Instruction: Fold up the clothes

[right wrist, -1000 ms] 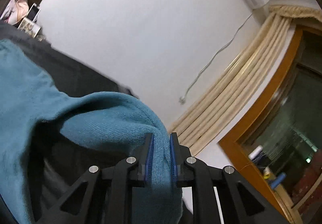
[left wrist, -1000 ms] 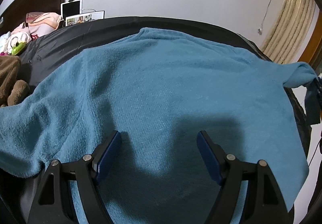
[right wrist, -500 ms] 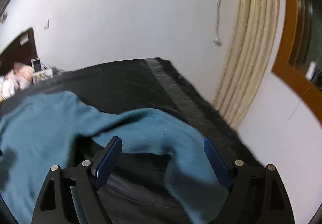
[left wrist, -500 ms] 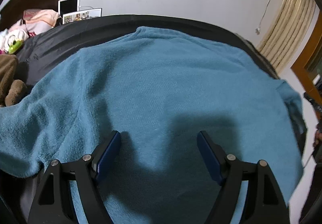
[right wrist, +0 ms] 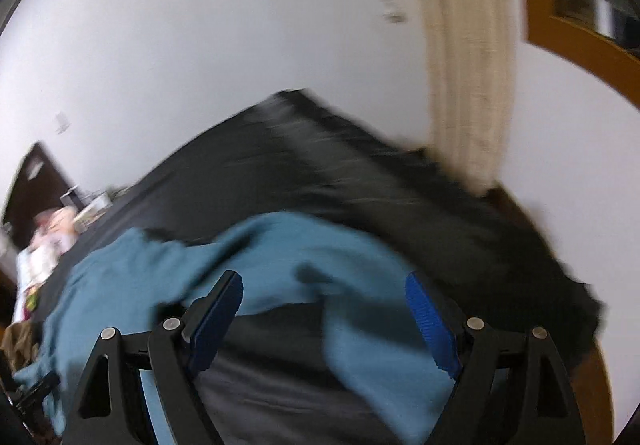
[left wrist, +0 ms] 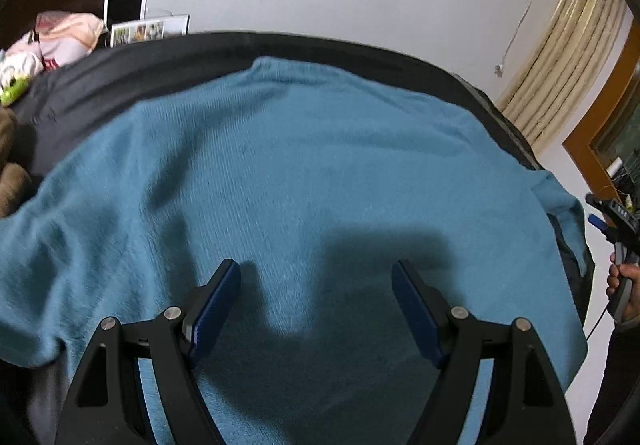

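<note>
A second ago our right gripper (right wrist: pixel 322 309) was clamped on a sleeve of the teal sweater (left wrist: pixel 304 181); now its blue fingers (right wrist: pixel 428 321) stand wide apart with nothing pinched, and the view has swung round from the curtain (right wrist: pixel 464 57) to the black bed (right wrist: pixel 320 165). The freed sleeve (right wrist: pixel 360 325) lies draped on the bed between and beyond the fingers, running from 10 o'clock down to 5 o'clock, though blur makes its edges hard to trace. Our left gripper (left wrist: pixel 316 309) has barely changed: fingers (left wrist: pixel 216 305) apart, hovering over the sweater's body, which spreads flat across the bed from 9 to 3 o'clock, collar at 12. At 3 o'clock in the left view, a hand (left wrist: pixel 624 289) holds the other gripper past the bed's edge.
</note>
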`<state>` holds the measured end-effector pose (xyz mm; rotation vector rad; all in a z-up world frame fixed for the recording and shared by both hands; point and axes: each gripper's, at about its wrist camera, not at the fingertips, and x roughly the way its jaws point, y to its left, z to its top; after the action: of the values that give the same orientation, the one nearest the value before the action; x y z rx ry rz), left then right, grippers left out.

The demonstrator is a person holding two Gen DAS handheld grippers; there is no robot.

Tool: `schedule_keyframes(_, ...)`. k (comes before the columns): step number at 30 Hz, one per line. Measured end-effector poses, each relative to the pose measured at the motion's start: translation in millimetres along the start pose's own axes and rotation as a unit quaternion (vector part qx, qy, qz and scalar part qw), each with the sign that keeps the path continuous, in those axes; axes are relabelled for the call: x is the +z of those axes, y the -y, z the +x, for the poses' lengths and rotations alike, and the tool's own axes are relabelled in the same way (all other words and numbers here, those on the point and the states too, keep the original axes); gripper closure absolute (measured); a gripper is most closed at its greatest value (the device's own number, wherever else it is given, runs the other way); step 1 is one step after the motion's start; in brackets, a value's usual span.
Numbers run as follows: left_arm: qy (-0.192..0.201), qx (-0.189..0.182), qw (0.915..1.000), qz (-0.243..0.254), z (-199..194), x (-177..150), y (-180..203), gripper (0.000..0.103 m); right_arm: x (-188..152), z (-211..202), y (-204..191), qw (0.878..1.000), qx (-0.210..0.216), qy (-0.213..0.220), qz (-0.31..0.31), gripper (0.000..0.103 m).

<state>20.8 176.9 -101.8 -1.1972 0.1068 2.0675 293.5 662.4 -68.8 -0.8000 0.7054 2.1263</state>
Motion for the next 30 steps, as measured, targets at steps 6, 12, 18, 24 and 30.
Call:
schedule_keyframes(6,0.005,-0.001,1.0000,0.004,-1.1,-1.2,5.2,0.021,8.1,-1.0,26.8,0.999,0.017,-0.010,0.046,0.018)
schedule_keyframes(12,0.003,0.005,1.0000,-0.007,1.8,-2.6,1.1,0.021,22.1,23.2,-25.4,0.987,0.144,-0.053,0.046,0.018)
schedule_keyframes(18,0.008,0.004,1.0000,-0.003,1.4,-5.7,0.4,0.021,39.6,41.8,-41.2,0.985,0.145,-0.062,0.075,0.018)
schedule_keyframes(24,0.007,0.001,1.0000,0.001,2.0,-5.4,0.9,0.020,41.5,40.4,-20.2,0.992,0.090,-0.050,0.074,0.018)
schedule_keyframes(30,0.007,0.001,0.9999,0.007,2.5,-5.7,2.1,0.019,26.3,33.0,14.8,0.995,0.046,-0.049,0.077,0.018)
